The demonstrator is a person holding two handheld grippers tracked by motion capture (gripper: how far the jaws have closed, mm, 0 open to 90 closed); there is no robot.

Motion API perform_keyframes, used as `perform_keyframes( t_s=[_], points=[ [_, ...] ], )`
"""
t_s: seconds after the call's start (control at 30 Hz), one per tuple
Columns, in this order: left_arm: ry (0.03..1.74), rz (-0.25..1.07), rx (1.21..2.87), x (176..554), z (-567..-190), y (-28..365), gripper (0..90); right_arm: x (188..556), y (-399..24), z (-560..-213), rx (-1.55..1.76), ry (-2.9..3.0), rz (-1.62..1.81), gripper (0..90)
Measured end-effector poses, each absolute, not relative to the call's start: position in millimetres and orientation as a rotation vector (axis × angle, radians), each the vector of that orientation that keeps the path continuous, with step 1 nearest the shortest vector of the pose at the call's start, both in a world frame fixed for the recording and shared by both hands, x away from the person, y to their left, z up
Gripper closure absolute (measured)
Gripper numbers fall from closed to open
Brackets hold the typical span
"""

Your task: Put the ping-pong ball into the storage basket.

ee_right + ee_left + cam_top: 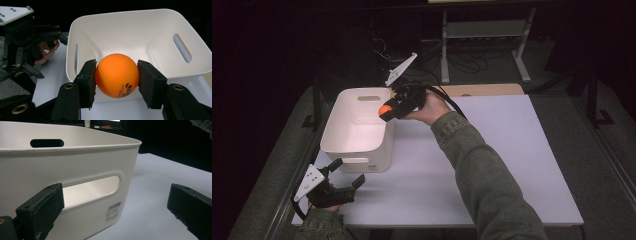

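Right gripper (117,77) clamped on orange ball (117,75), holding it over the rim of the white bin (160,27), not inside yet. Left gripper (115,205) jaws wide apart, nothing between them, parked beside the bin's near handle slot (92,187)

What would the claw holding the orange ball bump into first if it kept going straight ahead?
Probably the white bin. The right claw, shut on the orange ball, points toward the bin's open inside, so its inner wall looks first in line, though depth is hard to judge.
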State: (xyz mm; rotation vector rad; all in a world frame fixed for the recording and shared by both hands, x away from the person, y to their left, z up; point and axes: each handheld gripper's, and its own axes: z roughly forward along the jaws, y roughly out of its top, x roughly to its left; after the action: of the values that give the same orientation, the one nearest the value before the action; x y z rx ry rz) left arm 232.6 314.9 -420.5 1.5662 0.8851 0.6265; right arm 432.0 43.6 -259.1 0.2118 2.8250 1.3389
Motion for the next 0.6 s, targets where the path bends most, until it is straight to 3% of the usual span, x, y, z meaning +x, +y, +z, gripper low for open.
perform_keyframes(
  t_s=[0.6],
  points=[
    [0.884, 0.625, 1.568, 233, -421, 315, 0.3, 433, 63, -260, 0.173, 2.838, 1.323, 50.2]
  ],
)
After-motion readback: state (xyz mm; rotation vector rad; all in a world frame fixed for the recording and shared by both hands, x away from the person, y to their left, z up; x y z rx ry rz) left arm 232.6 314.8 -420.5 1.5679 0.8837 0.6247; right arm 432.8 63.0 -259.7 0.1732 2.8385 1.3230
